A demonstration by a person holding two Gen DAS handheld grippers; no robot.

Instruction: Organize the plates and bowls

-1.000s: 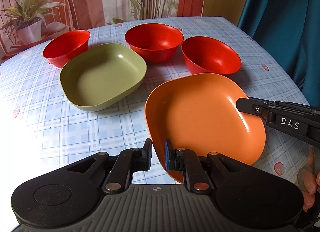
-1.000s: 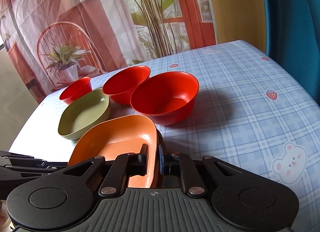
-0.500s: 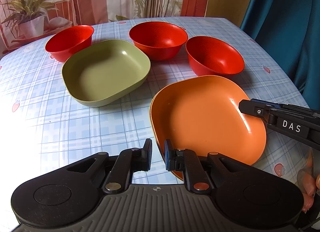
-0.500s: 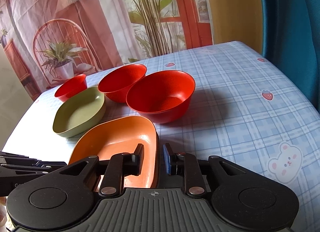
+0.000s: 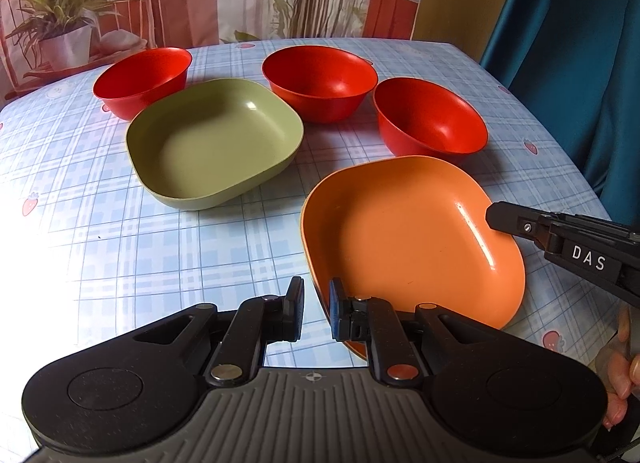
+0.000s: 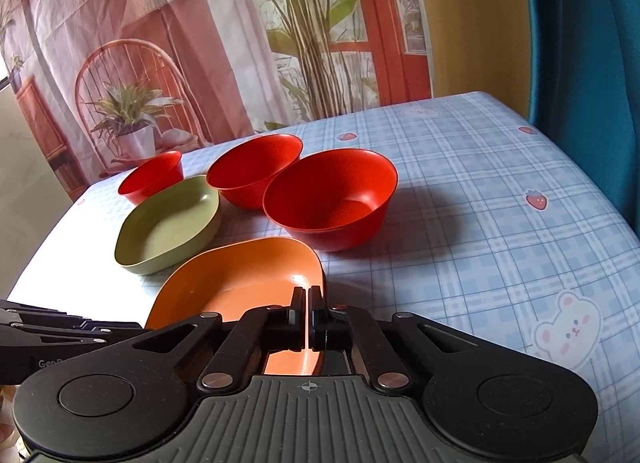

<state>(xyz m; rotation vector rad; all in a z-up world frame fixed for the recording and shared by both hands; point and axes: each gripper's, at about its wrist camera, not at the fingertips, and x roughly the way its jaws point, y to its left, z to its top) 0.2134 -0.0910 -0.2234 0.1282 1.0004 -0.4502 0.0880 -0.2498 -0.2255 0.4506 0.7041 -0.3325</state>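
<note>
Your right gripper [image 6: 308, 317] has clamped shut on the orange plate [image 5: 412, 239] rim since half a second ago. Left gripper [image 5: 315, 313] straddles the near rim, jaws apart. Plate rests on the tablecloth [image 5: 160, 255] beside the green plate [image 5: 212, 143].

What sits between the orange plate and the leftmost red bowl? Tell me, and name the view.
The green plate lies between the orange plate and the leftmost red bowl. Both wrist views show it, the left one most clearly.
</note>
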